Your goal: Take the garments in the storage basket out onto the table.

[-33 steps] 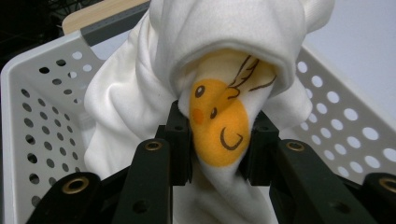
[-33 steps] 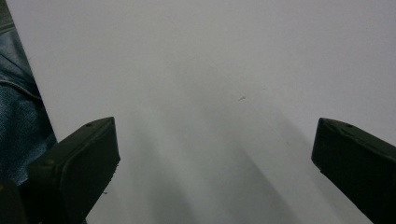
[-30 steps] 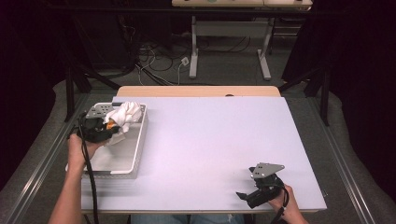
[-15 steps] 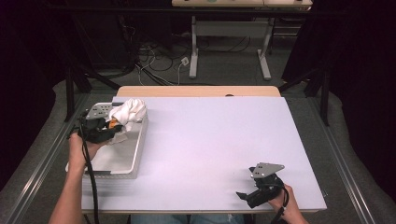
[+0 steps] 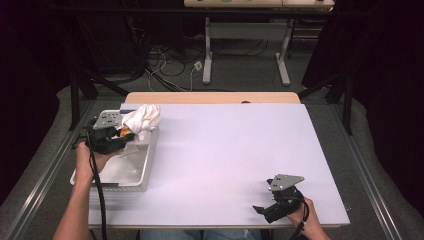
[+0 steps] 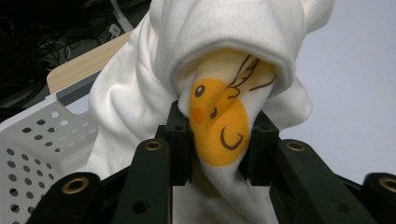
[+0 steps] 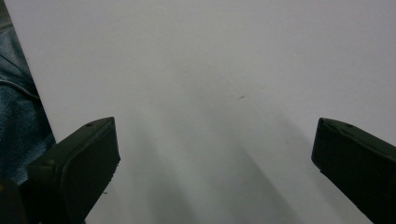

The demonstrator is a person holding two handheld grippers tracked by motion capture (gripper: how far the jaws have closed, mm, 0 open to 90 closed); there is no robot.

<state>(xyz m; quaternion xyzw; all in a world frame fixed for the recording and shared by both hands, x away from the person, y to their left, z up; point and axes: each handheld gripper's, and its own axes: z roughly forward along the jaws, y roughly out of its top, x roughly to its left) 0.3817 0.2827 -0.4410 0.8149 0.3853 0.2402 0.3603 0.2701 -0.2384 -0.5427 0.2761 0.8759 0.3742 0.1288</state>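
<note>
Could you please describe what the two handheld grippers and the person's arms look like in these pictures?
Both are black two-jaw tools. The left gripper and right gripper each carry a grey three-cornered plate on top and trail a black cable. Close up, the left one's arms show brass-coloured rivets and its fingers are blocky black pads. The forearms are bare, with no sleeves in sight; blue jeans show at the table's edge.

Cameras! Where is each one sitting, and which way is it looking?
High view: above the person's side, looking forward and down at the table; both forearms, the left gripper and the right gripper show.
Left gripper view: rides the left gripper, looking along its jaws, shut on the white cloth beside the white basket.
Right gripper view: rides the right gripper, jaws wide apart, looking down at bare table; denim at left.
Shared: high and left gripper views both show cloth and basket.
</note>
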